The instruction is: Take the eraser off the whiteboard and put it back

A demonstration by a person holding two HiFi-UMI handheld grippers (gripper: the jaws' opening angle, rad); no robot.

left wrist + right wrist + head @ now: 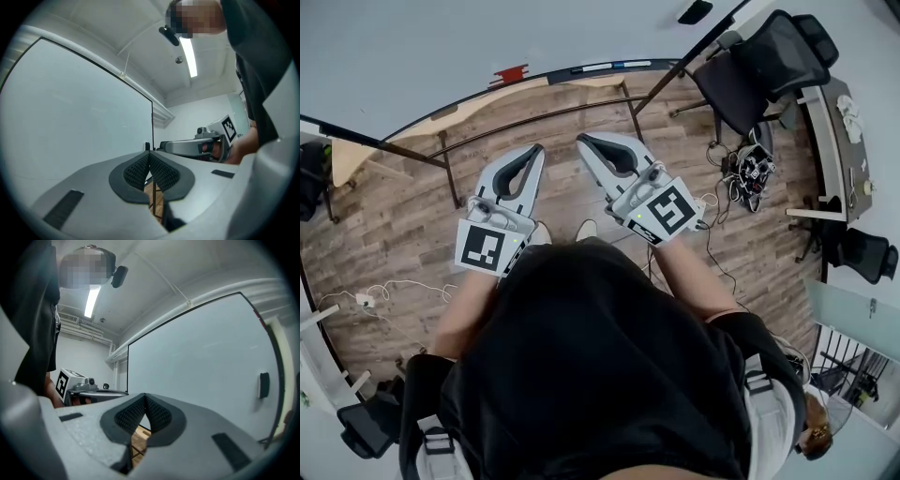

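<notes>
The black eraser (264, 385) sticks to the whiteboard (197, 362) near its right edge in the right gripper view. In the head view it shows as a small dark block (695, 11) high on the board (441, 47). My left gripper (536, 149) and right gripper (583, 141) are held side by side, level, pointing at the board and short of it. In the left gripper view the left gripper (149, 154) has its jaw tips together with nothing between them. So does the right gripper (145, 395) in its own view. The eraser lies well to the right of both.
The board's tray (581, 71) carries markers and a red item (511, 73). Its metal stand bars (534, 117) cross the wooden floor below. A black office chair (759, 66), tangled cables (745, 169) and a desk (844, 131) stand at the right.
</notes>
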